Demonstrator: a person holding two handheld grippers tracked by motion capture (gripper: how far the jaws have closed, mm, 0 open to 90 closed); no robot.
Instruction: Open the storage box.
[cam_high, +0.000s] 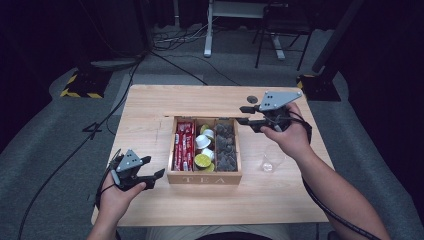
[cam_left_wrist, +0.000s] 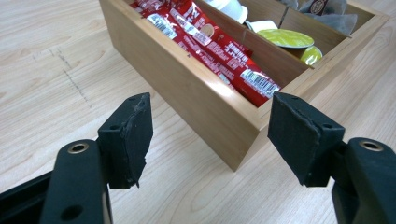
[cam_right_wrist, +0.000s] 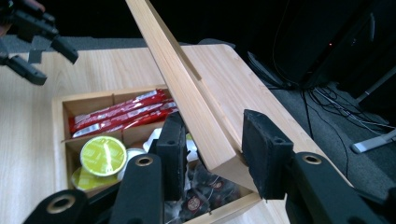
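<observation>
The left claw (cam_high: 150, 176) hovers low over the near left part of the table (cam_high: 150, 210), just beside the near left corner of the tea box (cam_high: 205, 177). In the left gripper view its black pads (cam_left_wrist: 135, 135) stand wide apart with nothing between them, released, and the box corner sits in the gap farther on.

The tea box is pale wood, rectangular, with "TEA" cut into its near wall. Its long axis runs away from the person, near to far across the middle of the table. Inside are three lengthwise compartments: red sachets (cam_high: 184, 145) on the left, white and lime-green capsules (cam_high: 204, 150) in the middle, dark grey tea bags (cam_high: 225, 147) on the right.

A clear plastic cup (cam_high: 270, 161) stands on the table to the right of the box, near the right forearm.

At the far right corner of the box the right claw (cam_high: 246, 116) is clenched on the edge of the lid (cam_right_wrist: 196, 102), a flat pale wooden panel. In the right gripper view the lid rises from between the pads (cam_right_wrist: 266, 154) in a long slant up and away over the open compartments, tilted, its far end out of frame.
</observation>
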